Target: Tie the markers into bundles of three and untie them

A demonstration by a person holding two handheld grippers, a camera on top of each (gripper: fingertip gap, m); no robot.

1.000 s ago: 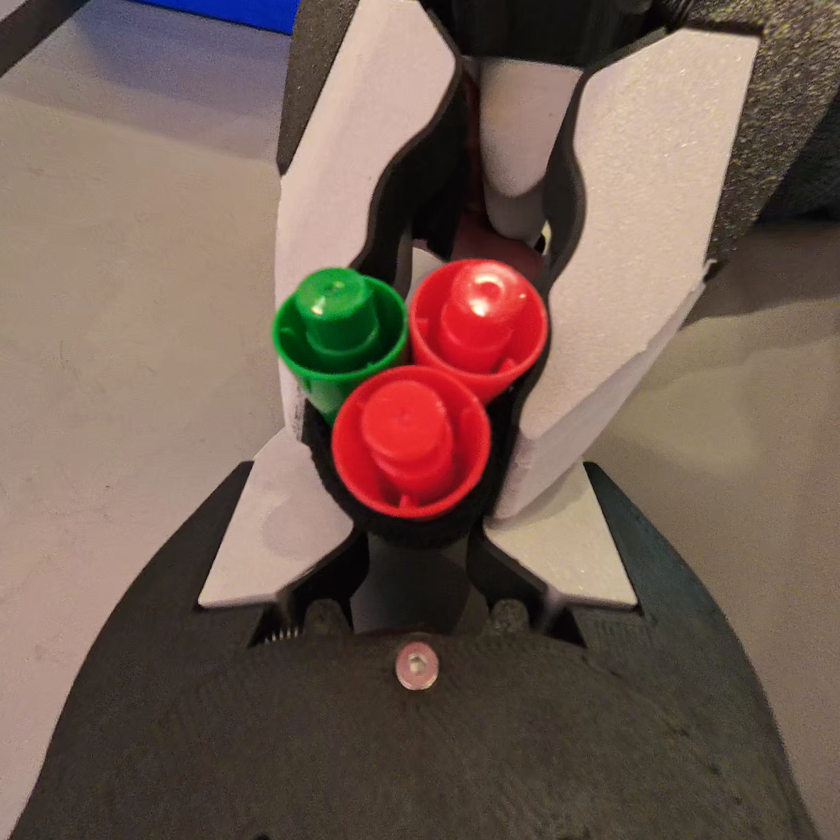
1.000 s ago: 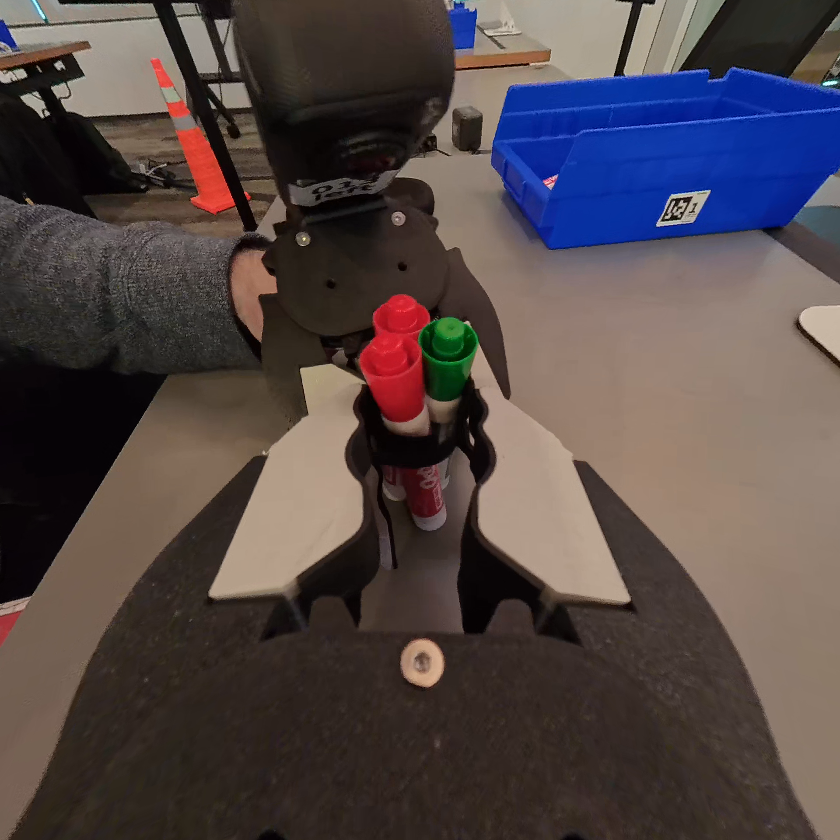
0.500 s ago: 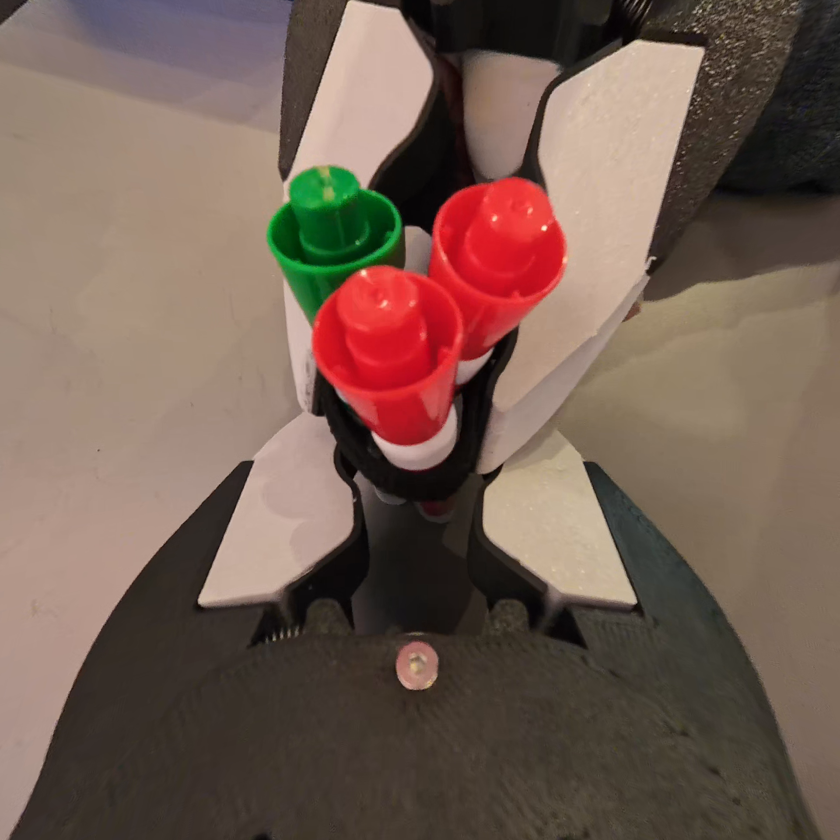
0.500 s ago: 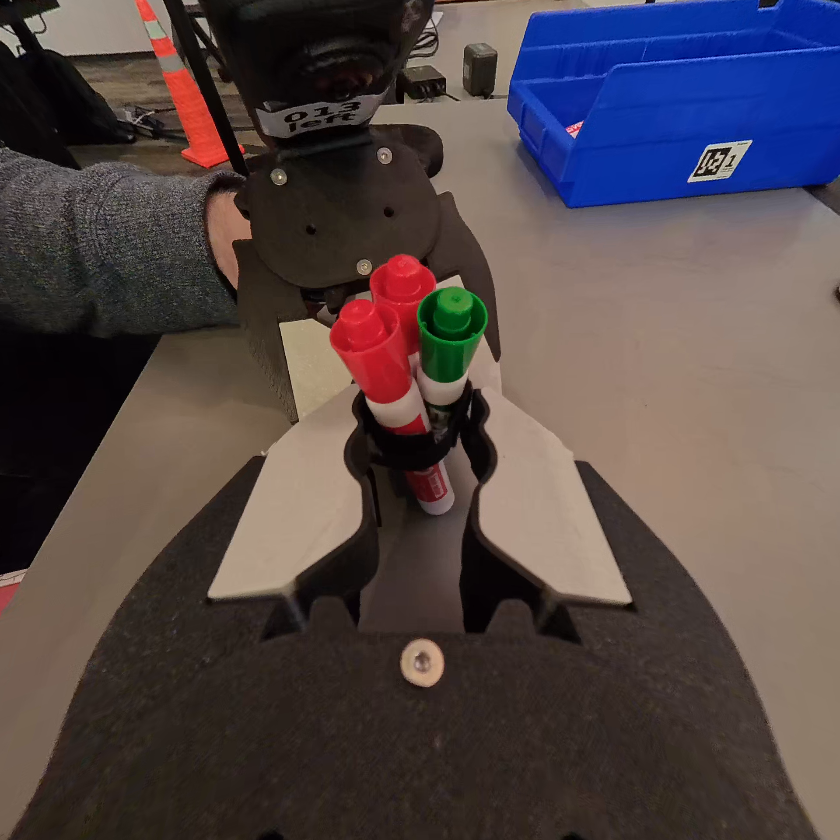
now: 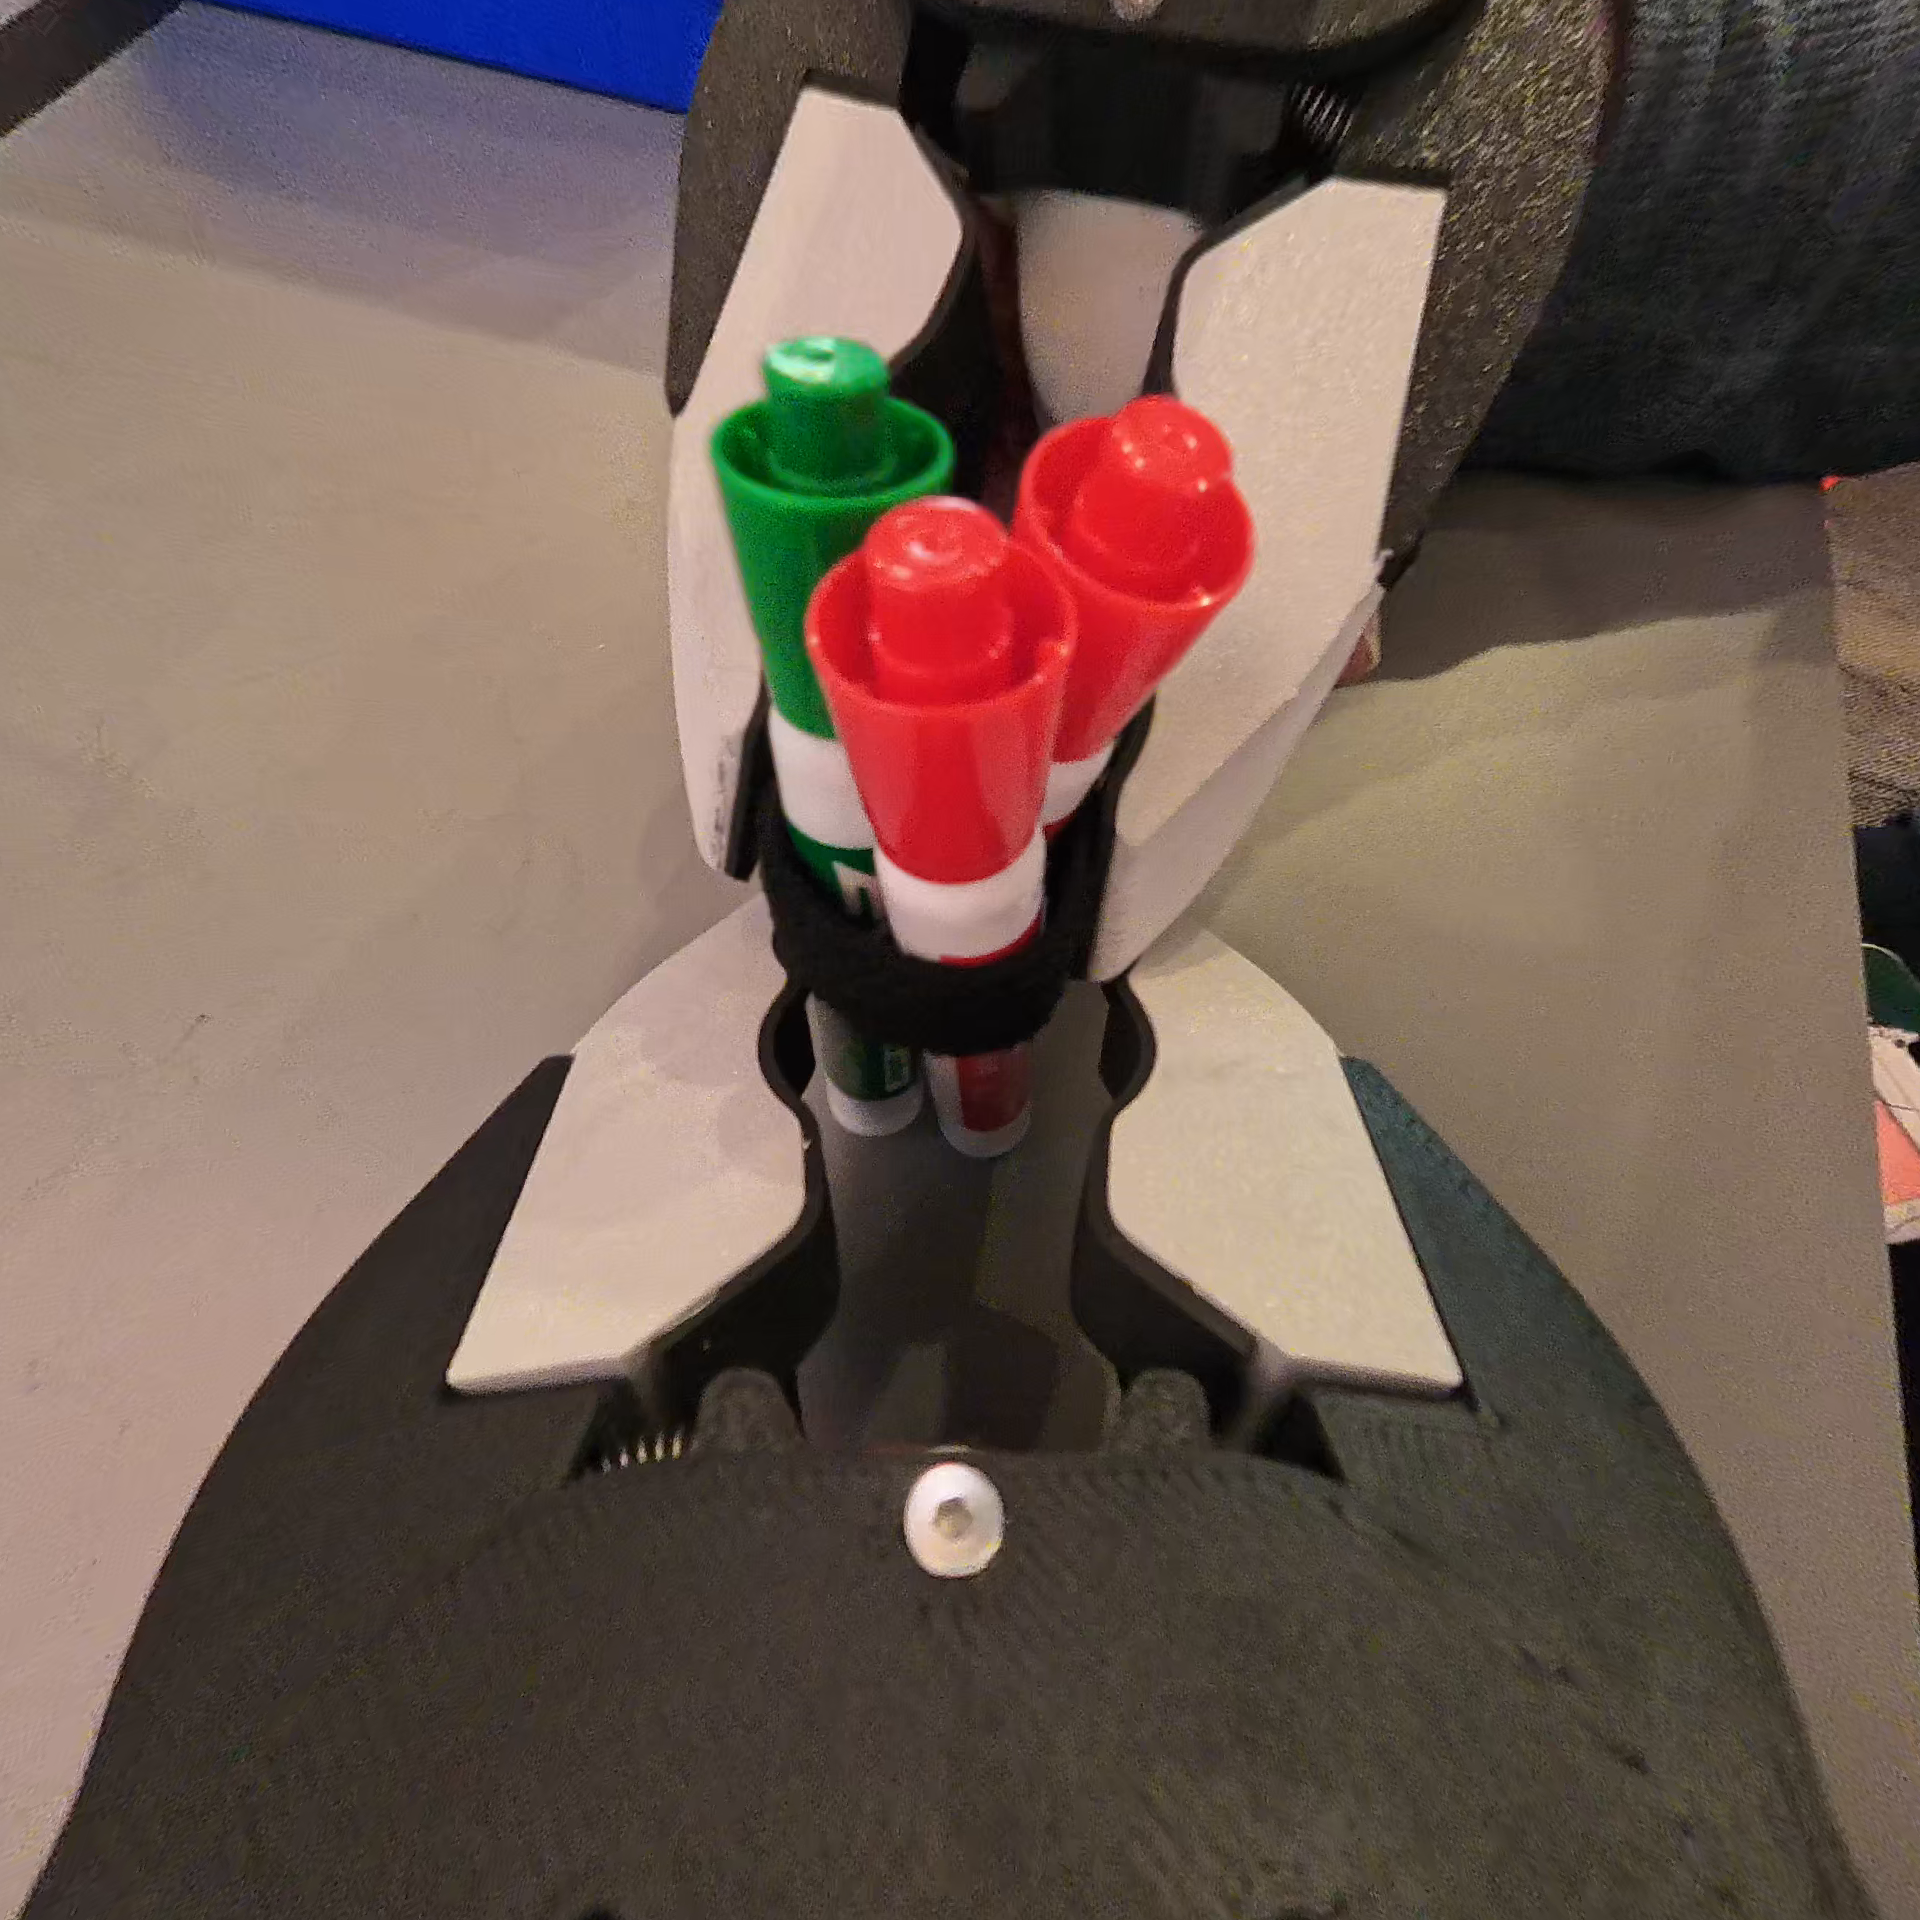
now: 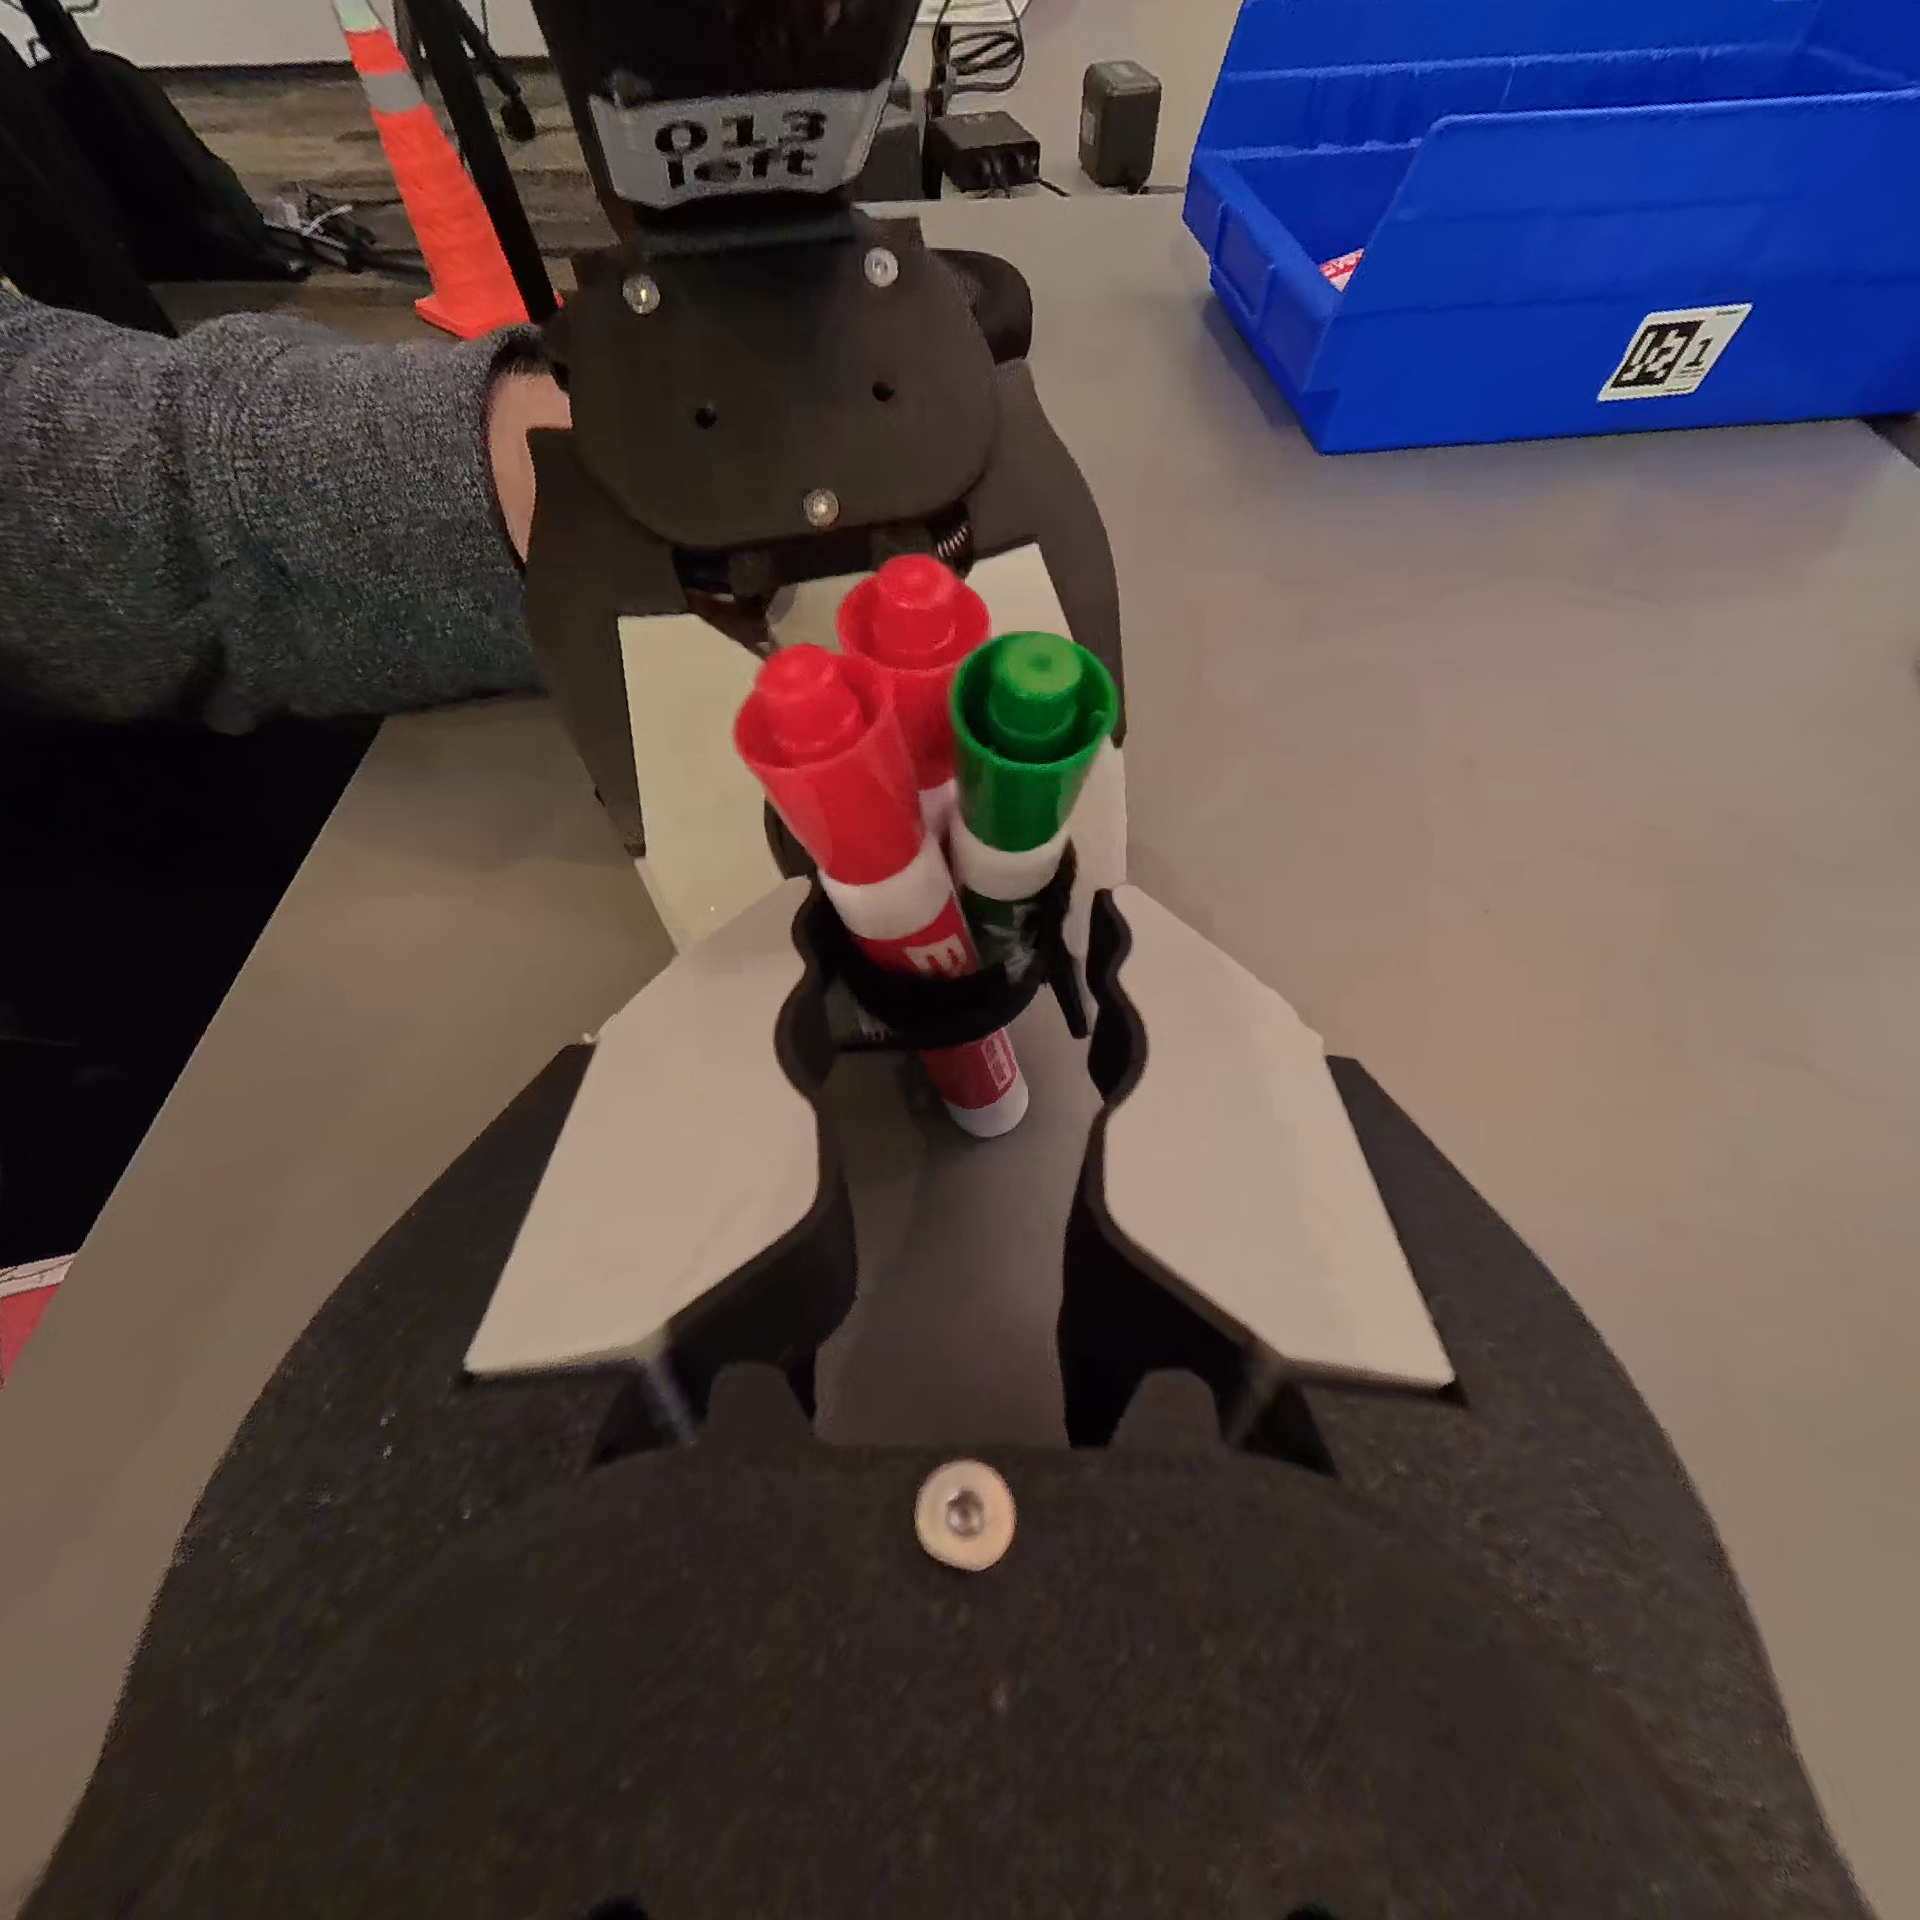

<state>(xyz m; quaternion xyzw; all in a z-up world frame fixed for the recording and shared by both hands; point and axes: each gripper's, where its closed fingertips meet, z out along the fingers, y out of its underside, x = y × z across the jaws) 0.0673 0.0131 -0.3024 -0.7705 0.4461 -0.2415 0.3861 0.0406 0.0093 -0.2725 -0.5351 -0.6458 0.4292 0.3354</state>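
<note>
Bundle of markers [image 6: 914, 831]: three in all, two with red caps and one green marker [image 6: 1023, 758], standing caps-up on the grey table [image 6: 1455, 831] and leaning slightly.

Black band [image 6: 935, 1003]: wraps all three barrels low down, just above their bottom ends.

Right gripper [image 6: 951, 977]: jaws narrow, their tips on either side of the bundle at the height of the band. One red barrel end pokes out below the band, in the gap between the jaws. Whether the tips press the band or only flank it cannot be told.

Left gripper [image 5: 930, 997]: comes in from the opposite side, jaws likewise narrow, tips flanking the band with the barrel ends showing below it. Firm contact again cannot be told.

The two grippers face each other, nearly tip to tip, with the bundle between them.

Grey sleeve [image 6: 239, 509]: a person's arm behind the left gripper.

Blue bin [image 6: 1558, 229]: on the table, well apart from the bundle.

Orange cone [image 6: 426, 177]: on the floor beyond the table.
</note>
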